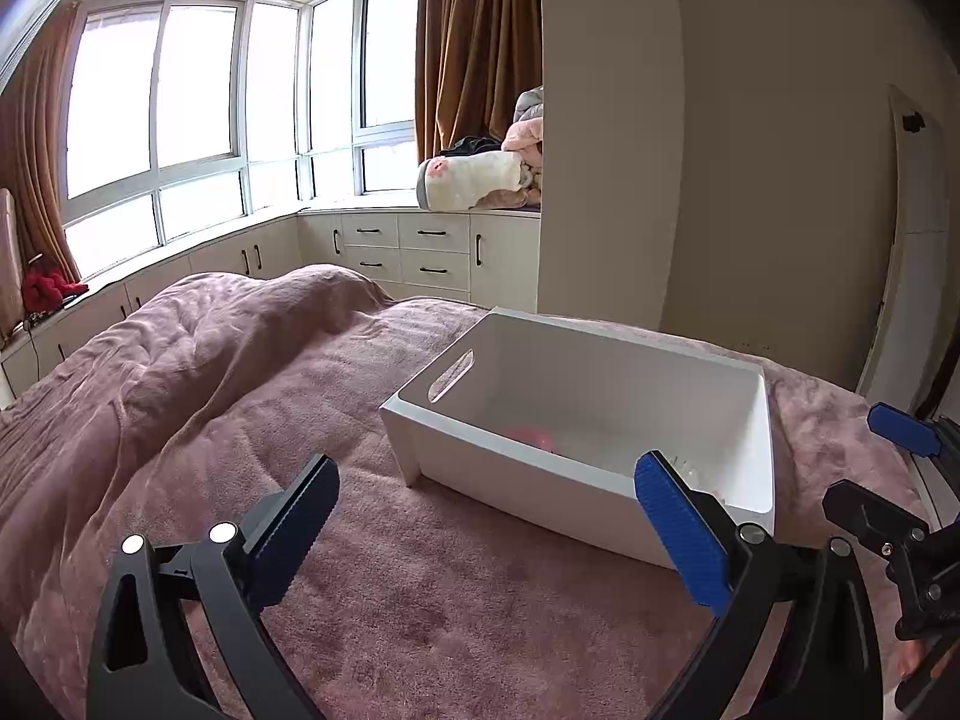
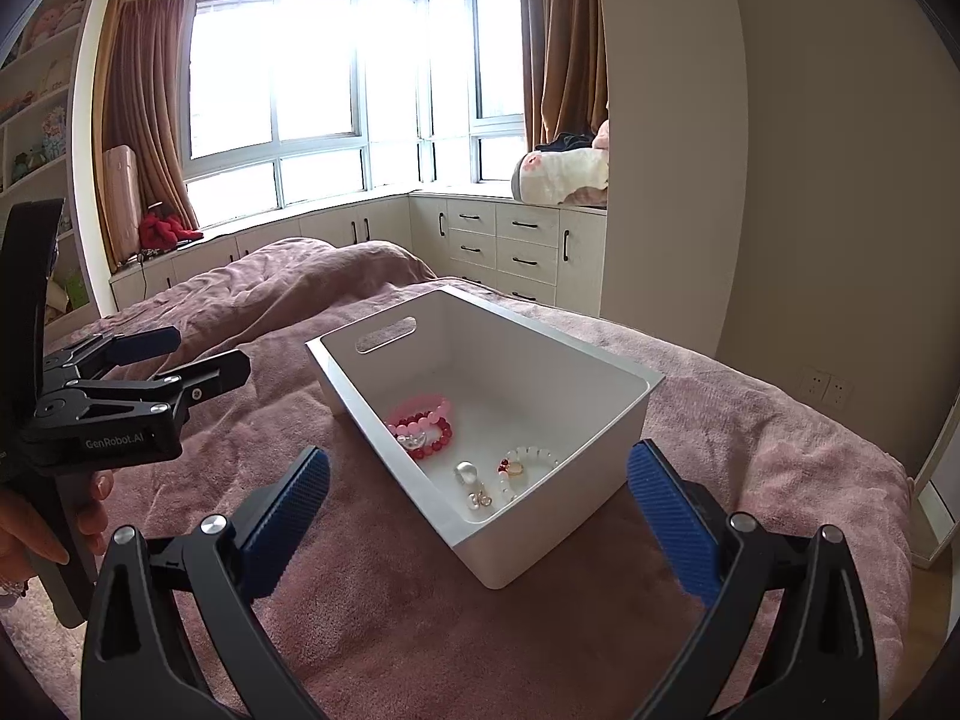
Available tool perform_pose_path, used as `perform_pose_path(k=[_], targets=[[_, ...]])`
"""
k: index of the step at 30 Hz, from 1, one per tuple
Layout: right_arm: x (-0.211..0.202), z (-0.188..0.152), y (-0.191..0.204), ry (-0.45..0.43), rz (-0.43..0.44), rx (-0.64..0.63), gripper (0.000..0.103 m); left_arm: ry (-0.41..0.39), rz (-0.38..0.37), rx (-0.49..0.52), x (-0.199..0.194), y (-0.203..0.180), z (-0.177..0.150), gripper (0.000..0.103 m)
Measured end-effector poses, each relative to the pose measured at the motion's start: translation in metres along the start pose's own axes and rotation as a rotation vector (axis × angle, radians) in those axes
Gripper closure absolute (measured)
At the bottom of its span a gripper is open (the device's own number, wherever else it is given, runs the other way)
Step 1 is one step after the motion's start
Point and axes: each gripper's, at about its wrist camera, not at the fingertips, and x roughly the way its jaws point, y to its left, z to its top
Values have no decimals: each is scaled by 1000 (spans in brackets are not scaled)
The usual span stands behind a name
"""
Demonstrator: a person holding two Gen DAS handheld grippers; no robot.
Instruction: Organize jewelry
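On the bed (image 2: 420, 630), white bin (image 2: 528, 546) lies lengthwise toward windows (image 2: 276, 84).

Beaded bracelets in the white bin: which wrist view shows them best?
The right wrist view. It looks down into the white bin, showing the pink and red beaded bracelets clearly. In the left wrist view the bin's near wall hides them except for a pink blur.

Bracelets (image 2: 423, 420) inside white bin (image 2: 606, 420) on bed (image 2: 750, 420)
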Motion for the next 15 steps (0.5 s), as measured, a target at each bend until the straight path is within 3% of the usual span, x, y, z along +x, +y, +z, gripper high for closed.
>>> perform_pose_path(k=[15], targets=[[1, 0, -1, 7, -7, 2, 5, 5, 2, 1, 0, -4, -4, 3]])
